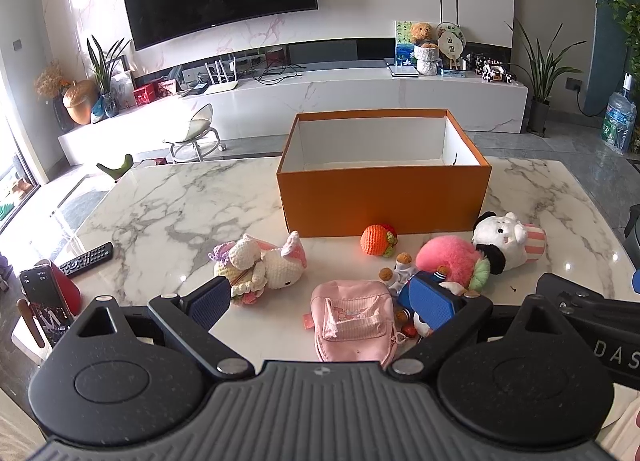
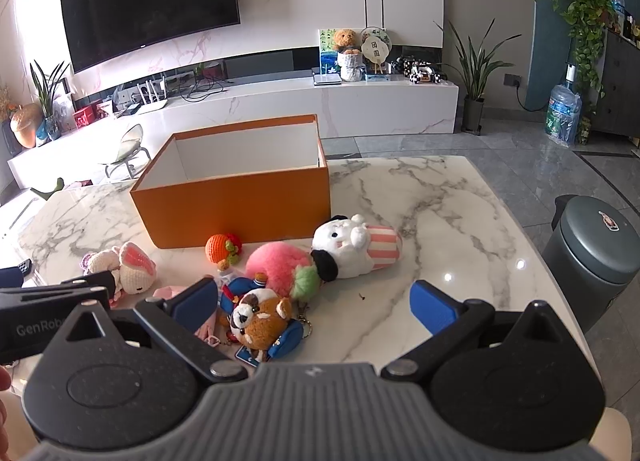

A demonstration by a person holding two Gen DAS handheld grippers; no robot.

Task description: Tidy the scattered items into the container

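Observation:
An open orange box (image 1: 384, 197) (image 2: 240, 209) with a white inside stands on the marble table. In front of it lie an orange knitted ball (image 1: 376, 240) (image 2: 221, 248), a pink fluffy plush (image 1: 448, 259) (image 2: 278, 263), a white plush with a striped pink cap (image 1: 506, 239) (image 2: 352, 247), a crocheted white bunny (image 1: 264, 265) (image 2: 134, 265), a pink mini backpack (image 1: 352, 323) and a brown dog plush in blue (image 2: 260, 321). My left gripper (image 1: 322, 303) is open above the backpack. My right gripper (image 2: 316, 303) is open just right of the dog plush.
A black remote (image 1: 86, 259) and a phone on a red stand (image 1: 46, 297) sit at the table's left edge. A grey bin (image 2: 596, 253) stands off the table's right side. Bare marble (image 2: 440, 213) lies right of the box.

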